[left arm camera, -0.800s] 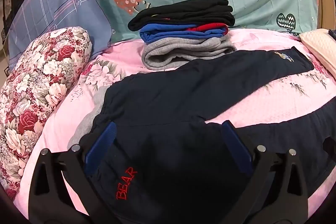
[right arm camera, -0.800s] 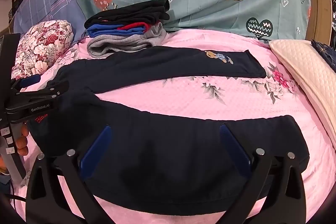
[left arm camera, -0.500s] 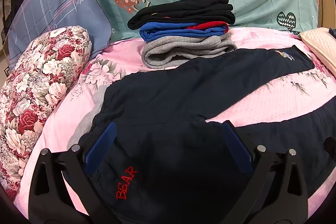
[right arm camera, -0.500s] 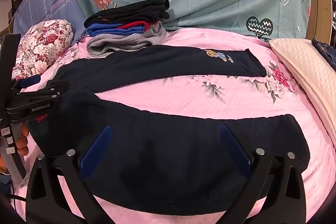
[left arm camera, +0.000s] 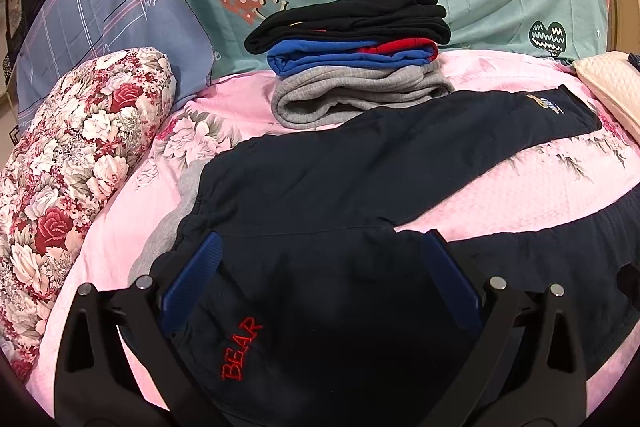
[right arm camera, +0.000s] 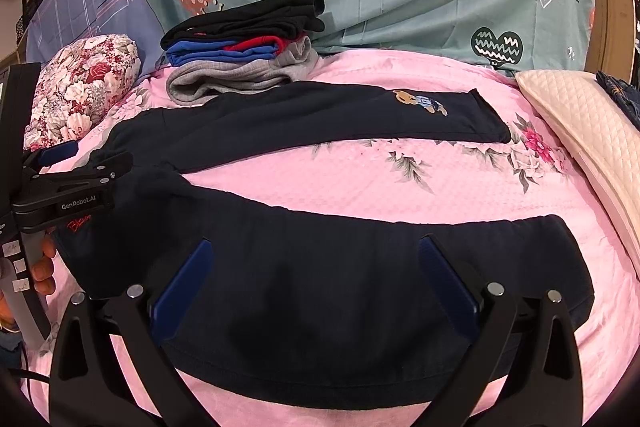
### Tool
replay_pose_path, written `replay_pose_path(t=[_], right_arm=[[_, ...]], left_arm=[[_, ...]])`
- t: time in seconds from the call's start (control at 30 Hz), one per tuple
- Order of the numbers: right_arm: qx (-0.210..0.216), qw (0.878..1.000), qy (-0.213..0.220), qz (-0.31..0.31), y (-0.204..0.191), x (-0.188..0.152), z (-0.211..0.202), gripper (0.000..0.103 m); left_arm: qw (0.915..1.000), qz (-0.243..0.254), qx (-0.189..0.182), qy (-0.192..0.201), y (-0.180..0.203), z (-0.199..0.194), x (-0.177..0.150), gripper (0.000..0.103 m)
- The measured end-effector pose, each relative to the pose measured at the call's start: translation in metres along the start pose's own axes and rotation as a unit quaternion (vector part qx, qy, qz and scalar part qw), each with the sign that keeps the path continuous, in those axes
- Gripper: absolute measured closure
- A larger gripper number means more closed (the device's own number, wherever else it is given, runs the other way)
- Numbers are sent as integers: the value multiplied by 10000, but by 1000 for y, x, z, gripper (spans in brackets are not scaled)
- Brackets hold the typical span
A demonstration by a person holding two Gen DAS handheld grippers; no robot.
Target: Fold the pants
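**Pants flat, nothing gripped yet**

Left gripper (left arm camera: 320,283) jaws wide apart over the waist. Pants (right arm camera: 320,267) lie spread on the bed (right arm camera: 360,179), legs splayed. Soft, limp, light: I'd pinch edges. Right gripper (right arm camera: 316,279) also apart, over the near leg.

Near hem of pants (right arm camera: 360,287) hidden behind right gripper (right arm camera: 316,275) arms. Red "BEAR" stitching mostly covered by left gripper (right arm camera: 76,163) in right view. Hand (right arm camera: 42,267) on left gripper cut by frame edge, only fingers showing. Dark patterned cloth (right arm camera: 620,95) beyond cream pillow (right arm camera: 580,131) cropped, unidentifiable. Lower layers of folded stack (left arm camera: 352,59) unreadable.
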State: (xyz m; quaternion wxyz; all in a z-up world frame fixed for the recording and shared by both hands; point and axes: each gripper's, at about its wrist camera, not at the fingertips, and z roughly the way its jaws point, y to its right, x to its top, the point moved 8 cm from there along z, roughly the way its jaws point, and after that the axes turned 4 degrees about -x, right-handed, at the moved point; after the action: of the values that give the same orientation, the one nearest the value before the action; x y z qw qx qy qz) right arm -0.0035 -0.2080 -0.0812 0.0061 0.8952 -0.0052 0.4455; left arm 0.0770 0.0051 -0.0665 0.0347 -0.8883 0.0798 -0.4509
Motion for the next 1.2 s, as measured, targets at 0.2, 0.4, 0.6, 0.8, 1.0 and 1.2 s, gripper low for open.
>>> replay_pose_path(t=[0.2, 0.4, 0.6, 0.8, 1.0, 1.2], right_arm=[[-2, 10000, -5, 1, 0, 1, 0, 1], [-5, 10000, -14, 5, 0, 2, -1, 1], [-8, 10000, -6, -37, -3, -1, 1, 1], [-50, 9999, -85, -112, -4, -3, 1, 1], [-91, 9997, -137, -164, -4, -3, 1, 1], [-108, 9996, -199, -174, -2, -3, -1, 1]], left_arm=[[10000, 4, 4, -1, 0, 0, 0, 2], [10000, 1, 2, -1, 0, 0, 0, 2], [10000, 6, 1, -1, -1, 0, -1, 2], [10000, 16, 2, 2, -1, 0, -3, 2], [10000, 11, -6, -5, -2, 0, -3, 2], [9990, -317, -321, -63, -19, -17, 0, 2]])
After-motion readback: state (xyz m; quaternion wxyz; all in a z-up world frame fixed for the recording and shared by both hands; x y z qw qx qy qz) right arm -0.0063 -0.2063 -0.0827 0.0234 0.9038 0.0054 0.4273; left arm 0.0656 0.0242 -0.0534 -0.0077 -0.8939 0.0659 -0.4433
